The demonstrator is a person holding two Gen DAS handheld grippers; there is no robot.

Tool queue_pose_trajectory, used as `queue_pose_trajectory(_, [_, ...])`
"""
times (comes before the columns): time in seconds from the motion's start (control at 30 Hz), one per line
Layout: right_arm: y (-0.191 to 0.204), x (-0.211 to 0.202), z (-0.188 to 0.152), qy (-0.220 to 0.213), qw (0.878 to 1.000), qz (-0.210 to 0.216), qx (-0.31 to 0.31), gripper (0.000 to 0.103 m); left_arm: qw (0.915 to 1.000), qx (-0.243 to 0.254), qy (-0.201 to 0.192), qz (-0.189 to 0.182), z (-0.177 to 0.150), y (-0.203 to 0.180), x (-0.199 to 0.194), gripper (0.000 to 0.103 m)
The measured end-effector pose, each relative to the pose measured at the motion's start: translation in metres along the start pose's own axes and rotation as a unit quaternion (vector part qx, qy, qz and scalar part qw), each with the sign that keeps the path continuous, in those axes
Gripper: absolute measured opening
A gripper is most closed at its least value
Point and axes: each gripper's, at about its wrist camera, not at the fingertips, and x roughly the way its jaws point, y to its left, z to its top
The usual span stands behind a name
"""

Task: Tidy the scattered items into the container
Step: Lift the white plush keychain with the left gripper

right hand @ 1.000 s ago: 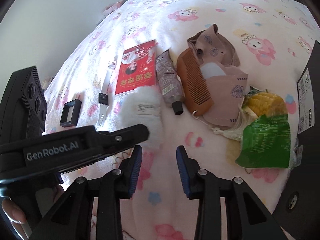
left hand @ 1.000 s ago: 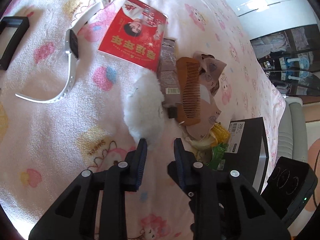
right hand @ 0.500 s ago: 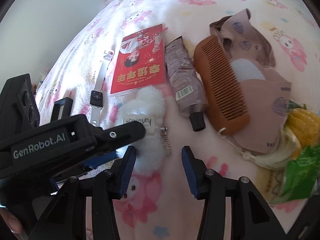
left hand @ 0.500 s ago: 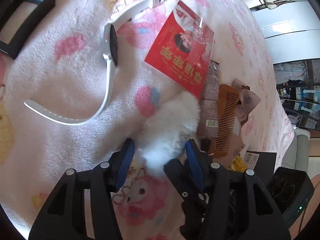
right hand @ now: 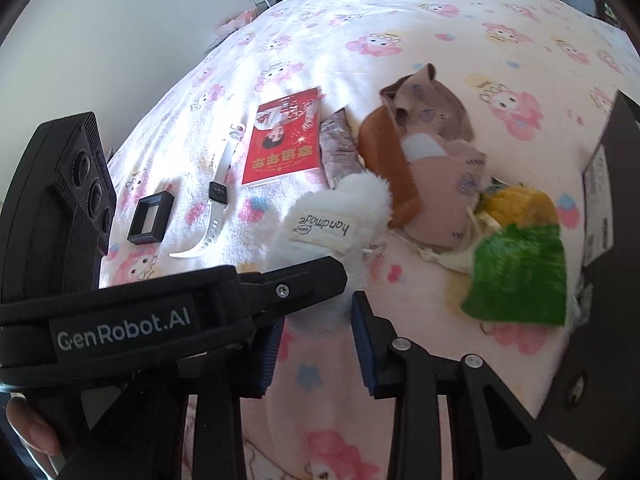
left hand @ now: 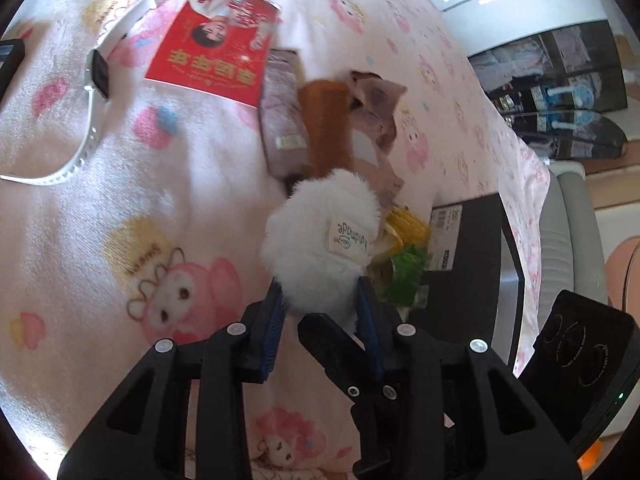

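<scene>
Gripping: left gripper (left hand: pixel 322 300) pointed steeply down over the bed, its jaws having just closed onto the white fluffy plush (left hand: pixel 320 240), pads pressed into the fur on both sides.
Left gripper seen from the right camera: crossed the lower left of the view, its tip (right hand: pixel 316 276) against the plush (right hand: pixel 336 216); a fingertip showed at the bottom left edge.
Right gripper (right hand: pixel 316 332): angled down, jaws having just narrowed; the plush's lower end sat between them, but whether the pads pressed it could not be told.
Plush position: held in front of the comb (left hand: pixel 328 124) and tube (left hand: pixel 282 128), near the black container (left hand: pixel 476 272) at the right.
Writing: "handmade" on the plush's sewn tag (right hand: pixel 322 226); "GenRobot.AI" on the left gripper's side.
Red booklet (right hand: pixel 286 140): large gold characters, upside down, not readable.
Container label (left hand: pixel 448 236): small print, illegible.
White smartwatch (right hand: pixel 218 192): flat on the pink cartoon blanket (left hand: pixel 120 200).
</scene>
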Motion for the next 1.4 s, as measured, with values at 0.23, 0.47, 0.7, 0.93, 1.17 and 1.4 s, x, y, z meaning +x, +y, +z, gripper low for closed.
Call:
queue_pose_trajectory(0.23, [-0.054,-0.029,-0.052,0.010,0.997,-0.041,0.069,0.030,0.9974,0.040,0.060,0.011,-0.034,-0.031,0.030,0.029])
queue_pose_trajectory(0.47, [-0.081,-0.050,-0.071,-0.011,0.990,-0.081,0.112,0.030,0.9885,0.107,0.059,0.089,-0.053,-0.049,0.038,0.029])
queue_pose_trajectory(0.7, [-0.076,-0.047,-0.054,-0.025,0.992,-0.071,0.106,0.030,0.9980,0.019,0.016,0.059,-0.029,-0.021,0.024,0.029])
queue_pose_trajectory(0.93, [-0.063,-0.010,-0.038,0.009,0.995,-0.069,0.078,0.030,0.9975,-0.058,-0.034,0.022,-0.019,0.006,0.009,0.029])
queue_pose_trajectory(1.17, [-0.045,0.004,-0.031,0.011,0.997,-0.064,0.039,0.039,0.9980,-0.051,-0.006,0.038,-0.015,0.006,0.028,0.029])
queue_pose_trajectory(1.4, [-0.057,0.019,-0.036,0.015,0.997,-0.022,0.066,0.030,0.9988,-0.024,0.015,-0.039,-0.017,-0.004,0.029,0.029])
